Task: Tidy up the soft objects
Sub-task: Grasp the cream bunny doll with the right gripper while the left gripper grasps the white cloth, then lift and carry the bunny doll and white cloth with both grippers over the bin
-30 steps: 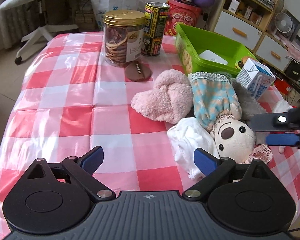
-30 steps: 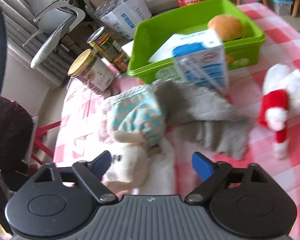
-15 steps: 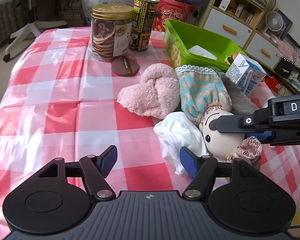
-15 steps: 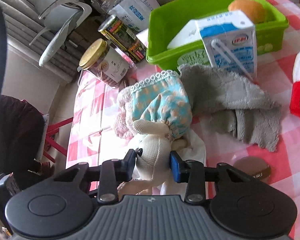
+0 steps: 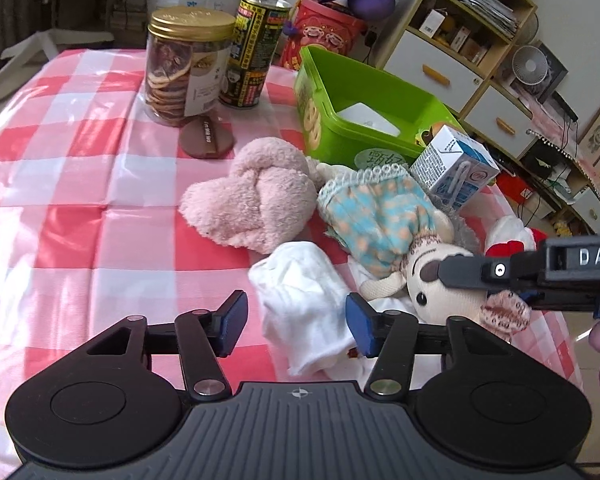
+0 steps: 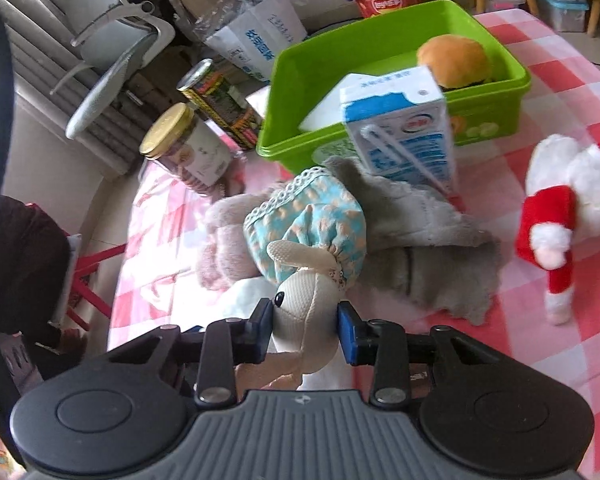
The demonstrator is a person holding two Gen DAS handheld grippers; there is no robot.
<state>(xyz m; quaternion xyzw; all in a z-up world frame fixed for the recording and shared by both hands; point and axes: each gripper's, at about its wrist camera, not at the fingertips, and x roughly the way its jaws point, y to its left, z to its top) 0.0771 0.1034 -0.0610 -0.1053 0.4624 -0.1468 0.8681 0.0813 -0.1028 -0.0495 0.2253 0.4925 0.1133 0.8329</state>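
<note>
While the right claw pinched the doll's head and the left claw stood spread, a lift risked dragging the grey cloth.

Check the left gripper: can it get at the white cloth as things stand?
Probably yes. The left gripper is open, and the white cloth already lies between its fingers with nothing over it. The right gripper, shut on the doll, is just beside it and may crowd a wider move.
</note>
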